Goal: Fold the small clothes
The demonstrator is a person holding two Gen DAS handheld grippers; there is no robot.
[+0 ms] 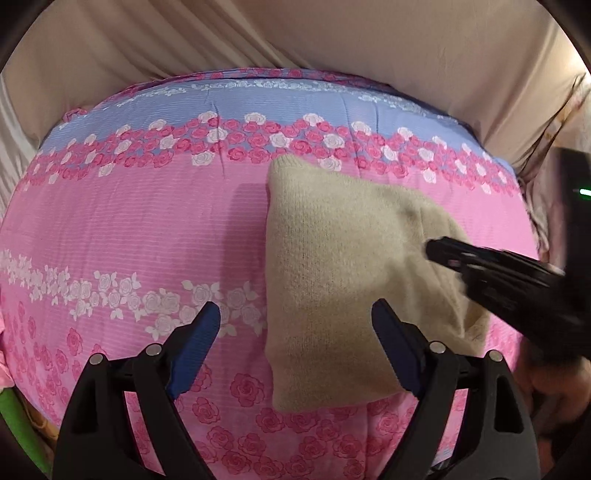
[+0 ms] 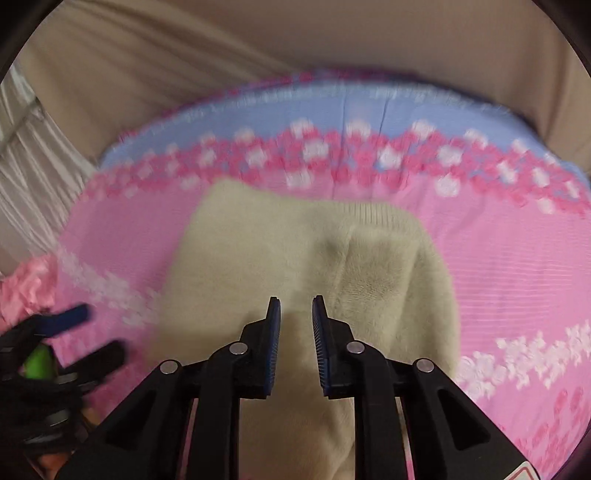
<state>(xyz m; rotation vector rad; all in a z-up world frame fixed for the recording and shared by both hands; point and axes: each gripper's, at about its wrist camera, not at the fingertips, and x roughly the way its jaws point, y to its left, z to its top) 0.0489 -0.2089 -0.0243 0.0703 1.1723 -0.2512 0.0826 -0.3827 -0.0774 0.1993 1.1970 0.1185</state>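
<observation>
A cream knit garment (image 1: pixel 332 240) lies folded on a pink bed sheet with rose print (image 1: pixel 147 221); its fleecy inner side (image 2: pixel 380 280) shows on the right part. My left gripper (image 1: pixel 295 317) hovers open above the garment's near left edge, one blue pad over the sheet and one over the knit. My right gripper (image 2: pixel 295 306) has its pads close together, with a fold of the cream garment (image 2: pixel 240 258) between them. In the left wrist view the right gripper (image 1: pixel 430 251) comes in from the right, its tip on the cloth. The left gripper (image 2: pixel 74 332) appears blurred at the left edge.
The sheet (image 2: pixel 498 258) turns into a blue band with white roses (image 1: pixel 258 103) at its far edge. Beige draped fabric (image 1: pixel 332 33) hangs behind the bed. A pink fluffy item (image 2: pixel 22 291) lies at the left, and a green strip (image 1: pixel 14 424) is at the lower left.
</observation>
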